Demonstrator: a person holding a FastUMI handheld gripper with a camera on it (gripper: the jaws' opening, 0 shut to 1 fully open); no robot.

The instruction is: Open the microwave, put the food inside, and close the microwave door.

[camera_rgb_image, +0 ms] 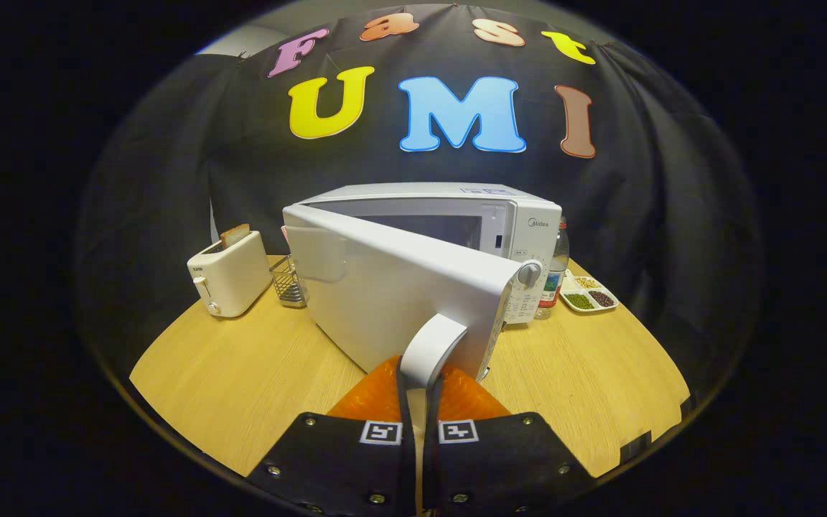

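Note:
A white microwave [521,222] stands at the middle of a round wooden table [241,380]. Its door [399,287] is swung partly open toward me, hinged on the left, and the dark cavity shows behind its top edge. The curved white door handle [431,348] sits between my fingers, and my gripper [421,380] is shut on it, with both fingers pressed against its sides.
Left of the microwave is a white toaster [230,276] with a slice of bread [234,234] sticking out, and a small wire basket [289,281] beside it. To the right stand a bottle [553,269] and a divided dish of beans [588,293].

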